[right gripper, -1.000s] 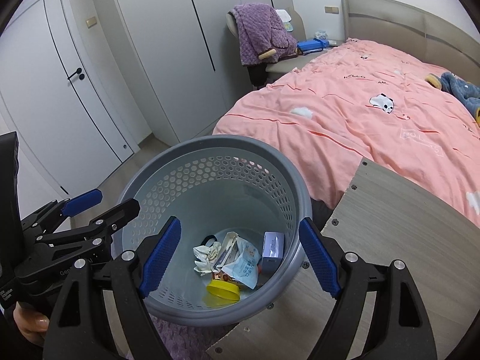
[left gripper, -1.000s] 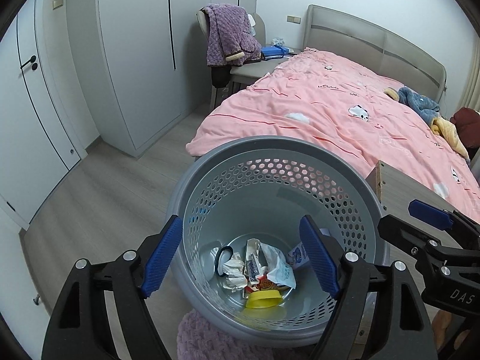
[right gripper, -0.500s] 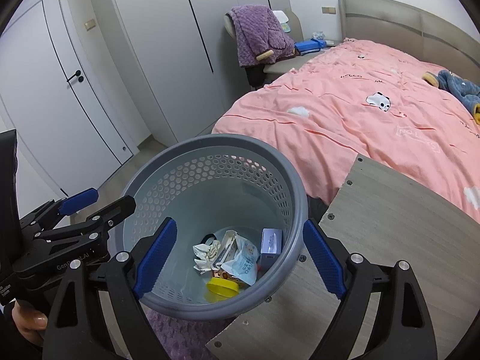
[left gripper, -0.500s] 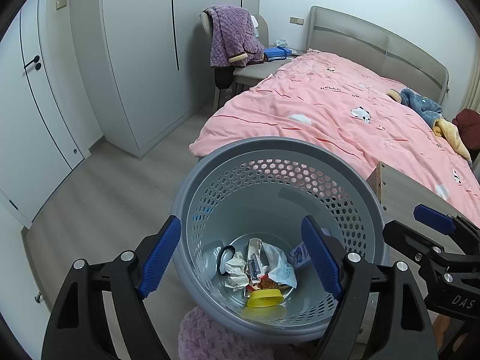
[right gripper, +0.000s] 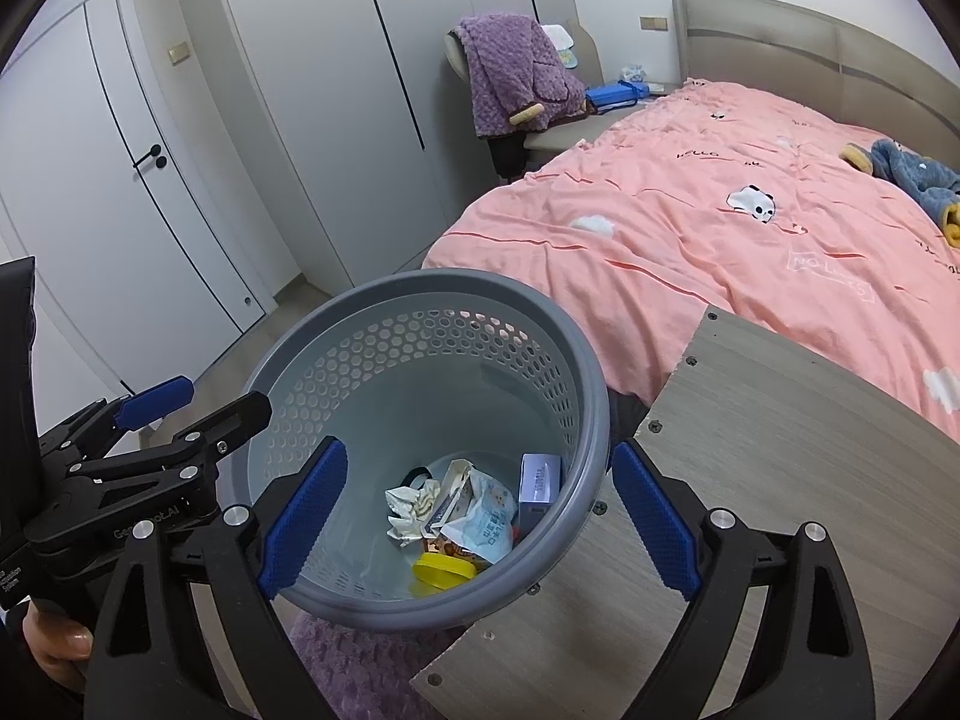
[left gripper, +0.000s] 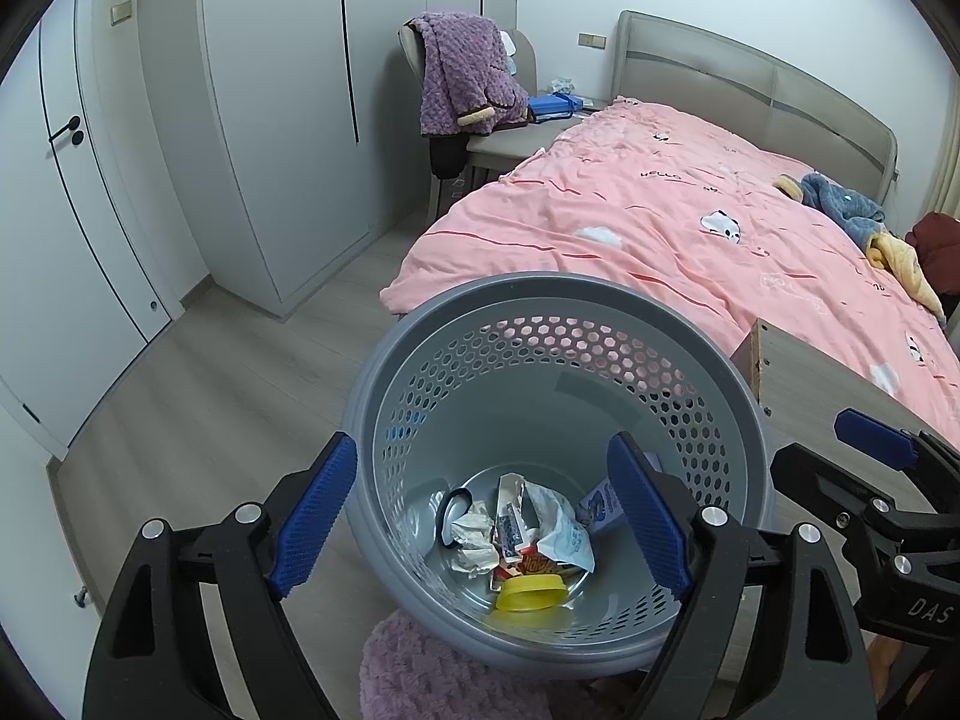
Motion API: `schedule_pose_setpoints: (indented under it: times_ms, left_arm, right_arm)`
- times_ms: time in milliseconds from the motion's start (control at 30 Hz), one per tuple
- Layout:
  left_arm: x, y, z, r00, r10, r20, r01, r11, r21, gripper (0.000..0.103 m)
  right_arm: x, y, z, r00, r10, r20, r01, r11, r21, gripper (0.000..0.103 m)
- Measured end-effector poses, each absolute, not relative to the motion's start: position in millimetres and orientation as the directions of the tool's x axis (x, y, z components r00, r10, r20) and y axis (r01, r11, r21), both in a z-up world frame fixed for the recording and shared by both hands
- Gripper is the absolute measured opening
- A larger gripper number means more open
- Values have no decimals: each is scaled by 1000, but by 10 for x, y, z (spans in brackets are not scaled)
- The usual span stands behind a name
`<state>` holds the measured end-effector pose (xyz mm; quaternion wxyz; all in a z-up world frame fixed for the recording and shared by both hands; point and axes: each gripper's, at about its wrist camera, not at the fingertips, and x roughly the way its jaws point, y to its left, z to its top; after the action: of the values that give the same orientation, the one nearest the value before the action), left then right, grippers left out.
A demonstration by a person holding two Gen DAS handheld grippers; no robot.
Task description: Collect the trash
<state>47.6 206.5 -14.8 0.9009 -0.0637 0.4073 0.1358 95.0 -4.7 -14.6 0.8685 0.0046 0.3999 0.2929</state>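
Below both opening, empty hand-held grippers (left gripper: 480, 516) (right gripper: 480, 516), trash (left gripper: 528, 534) inside grey basket (left gripper: 540, 300)

Pink printed duvet cover (right gripper: 690, 222), beyond the gripper: "HELLO" in dark letters near the far end.
Same duvet, to the right ahead of the gripper: boxed white outline print beginning "NO L", the remainder lost in folds.
Black body of the right gripper (left gripper: 864, 516), seen at the lower right of the left wrist view: white letters "DAS", cut off by the frame edge.
Black body of the left gripper (right gripper: 150, 474): white lettering, too blurred to read.
Wrappers in the grey perforated plastic basket (right gripper: 576, 372): print too small to read.
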Motion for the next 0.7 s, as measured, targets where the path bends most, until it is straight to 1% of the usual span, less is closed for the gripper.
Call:
schedule_pose_setpoints:
  times_ms: [700]
  left_arm:
    - [455, 2053, -147, 624, 204, -754, -303, 953, 7, 83]
  right_arm:
    - [939, -63, -147, 511, 512, -690, -504, 829, 242, 88]
